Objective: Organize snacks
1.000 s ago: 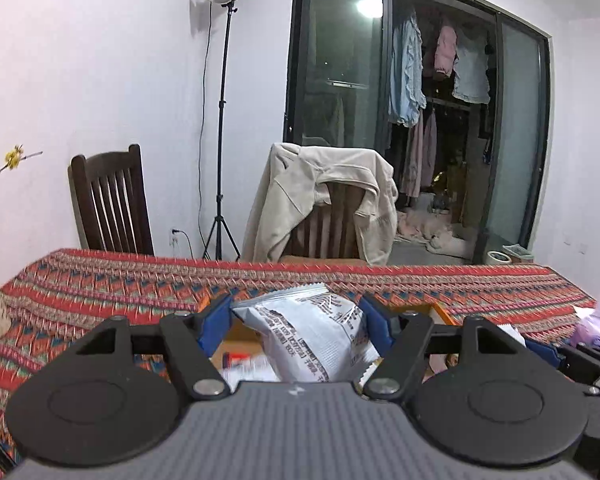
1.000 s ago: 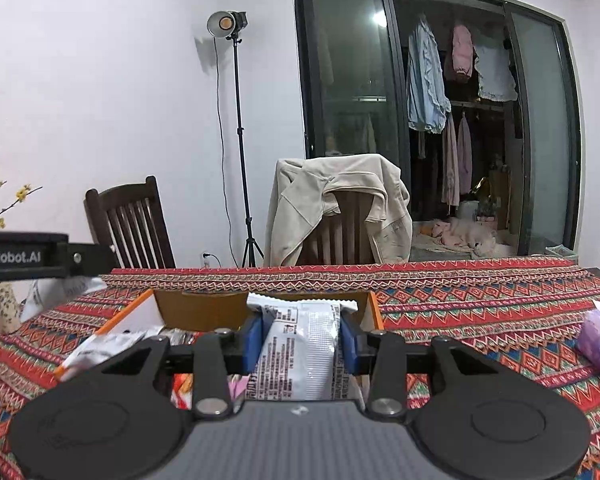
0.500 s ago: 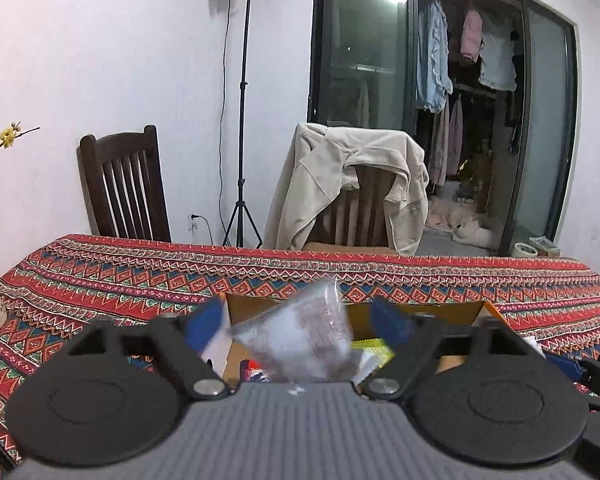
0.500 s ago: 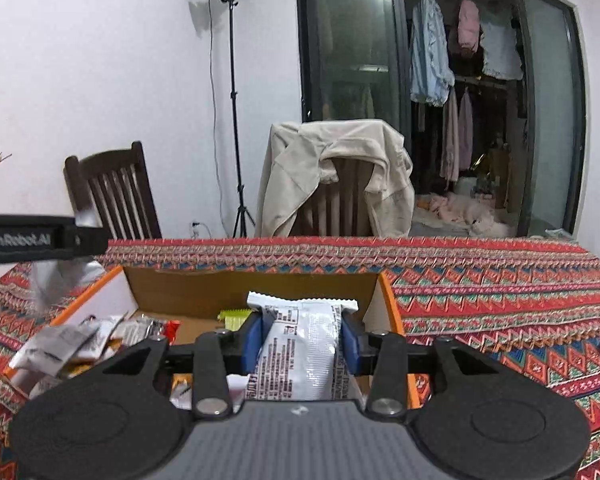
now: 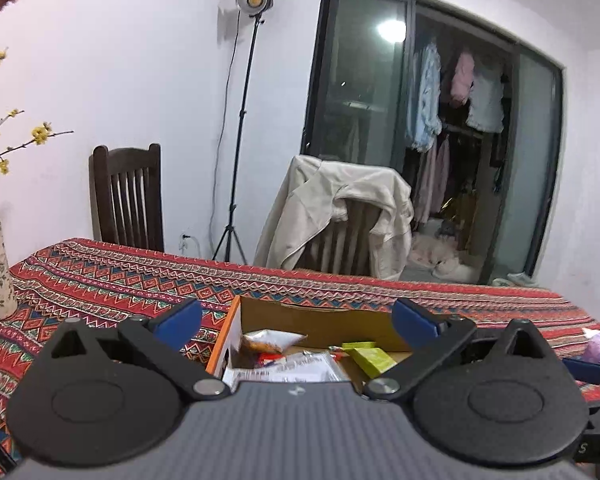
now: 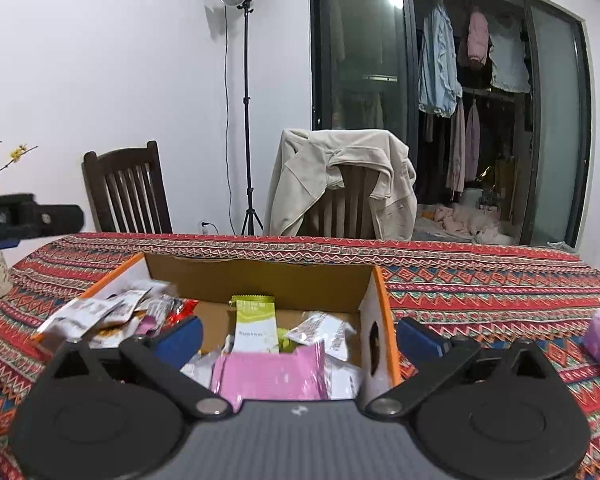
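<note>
Jacket [image 6: 342,184] draped over chair [image 6: 342,208]

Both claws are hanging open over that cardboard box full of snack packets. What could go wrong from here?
The left gripper and right gripper have just been opening and now hold nothing. The packets piled at the box's left edge hang over the rim and might slide onto the tablecloth. The right gripper's finger sits outside the box wall, so reaching lower could snag or push the box.
</note>
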`<state>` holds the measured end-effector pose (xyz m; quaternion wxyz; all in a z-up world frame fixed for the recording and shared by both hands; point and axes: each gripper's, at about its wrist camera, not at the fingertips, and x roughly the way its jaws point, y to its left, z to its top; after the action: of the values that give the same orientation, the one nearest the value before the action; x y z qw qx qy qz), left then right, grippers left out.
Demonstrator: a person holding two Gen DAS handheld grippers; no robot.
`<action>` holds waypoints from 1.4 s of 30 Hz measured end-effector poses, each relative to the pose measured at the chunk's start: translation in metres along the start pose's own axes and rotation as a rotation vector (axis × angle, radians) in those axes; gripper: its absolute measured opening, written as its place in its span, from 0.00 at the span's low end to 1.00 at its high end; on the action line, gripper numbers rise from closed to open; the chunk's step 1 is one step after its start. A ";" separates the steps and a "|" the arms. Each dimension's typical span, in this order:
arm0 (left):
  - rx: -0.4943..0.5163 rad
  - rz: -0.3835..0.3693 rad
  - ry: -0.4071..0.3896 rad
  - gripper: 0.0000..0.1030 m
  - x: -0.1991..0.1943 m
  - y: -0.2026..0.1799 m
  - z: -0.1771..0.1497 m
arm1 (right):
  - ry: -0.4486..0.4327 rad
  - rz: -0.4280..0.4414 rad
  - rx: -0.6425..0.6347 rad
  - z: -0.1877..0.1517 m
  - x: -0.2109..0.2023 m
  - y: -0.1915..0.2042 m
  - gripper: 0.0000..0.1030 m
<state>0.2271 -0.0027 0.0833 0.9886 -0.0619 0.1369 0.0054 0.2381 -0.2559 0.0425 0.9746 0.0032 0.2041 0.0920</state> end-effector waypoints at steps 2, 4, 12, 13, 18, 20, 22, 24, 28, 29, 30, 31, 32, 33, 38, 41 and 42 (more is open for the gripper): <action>0.008 -0.023 -0.017 1.00 -0.020 0.003 -0.006 | -0.016 -0.011 -0.008 -0.007 -0.017 0.002 1.00; 0.034 -0.042 -0.020 1.00 -0.035 0.004 -0.014 | -0.036 -0.018 -0.012 -0.016 -0.034 0.004 1.00; 0.052 -0.095 0.017 1.00 -0.085 0.015 -0.061 | -0.068 0.013 -0.027 -0.053 -0.095 0.015 1.00; 0.051 -0.096 0.032 1.00 -0.088 0.017 -0.067 | -0.066 0.017 -0.028 -0.058 -0.101 0.017 1.00; 0.023 -0.091 0.097 1.00 -0.100 0.026 -0.096 | -0.050 0.028 -0.025 -0.081 -0.123 0.022 1.00; 0.011 -0.093 0.118 1.00 -0.105 0.029 -0.105 | -0.035 0.037 -0.021 -0.089 -0.128 0.023 1.00; 0.011 -0.093 0.125 1.00 -0.110 0.031 -0.111 | -0.020 0.043 -0.020 -0.096 -0.131 0.023 1.00; 0.016 -0.094 0.127 1.00 -0.113 0.031 -0.114 | -0.008 0.047 -0.017 -0.101 -0.133 0.023 1.00; 0.012 -0.098 0.129 1.00 -0.113 0.033 -0.114 | 0.013 0.046 0.001 -0.108 -0.130 0.021 1.00; 0.013 -0.097 0.129 1.00 -0.114 0.032 -0.115 | 0.017 0.047 0.007 -0.108 -0.129 0.021 1.00; 0.013 -0.096 0.131 1.00 -0.113 0.032 -0.116 | 0.019 0.046 0.010 -0.108 -0.128 0.020 1.00; 0.013 -0.096 0.133 1.00 -0.114 0.030 -0.116 | 0.020 0.046 0.011 -0.109 -0.128 0.020 1.00; 0.013 -0.097 0.134 1.00 -0.114 0.029 -0.117 | 0.021 0.046 0.012 -0.108 -0.128 0.020 1.00; 0.013 -0.098 0.135 1.00 -0.114 0.029 -0.118 | 0.022 0.047 0.013 -0.109 -0.128 0.020 1.00; 0.019 -0.098 0.143 1.00 -0.112 0.027 -0.120 | 0.030 0.043 0.022 -0.110 -0.126 0.018 1.00; 0.022 -0.098 0.145 1.00 -0.112 0.025 -0.121 | 0.035 0.044 0.024 -0.111 -0.125 0.018 1.00; 0.022 -0.099 0.147 1.00 -0.112 0.025 -0.121 | 0.035 0.044 0.025 -0.111 -0.125 0.018 1.00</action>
<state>0.0864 0.0075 -0.0054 0.9756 -0.0581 0.2056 -0.0496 0.0784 -0.2643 -0.0090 0.9685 0.0180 0.2222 0.1107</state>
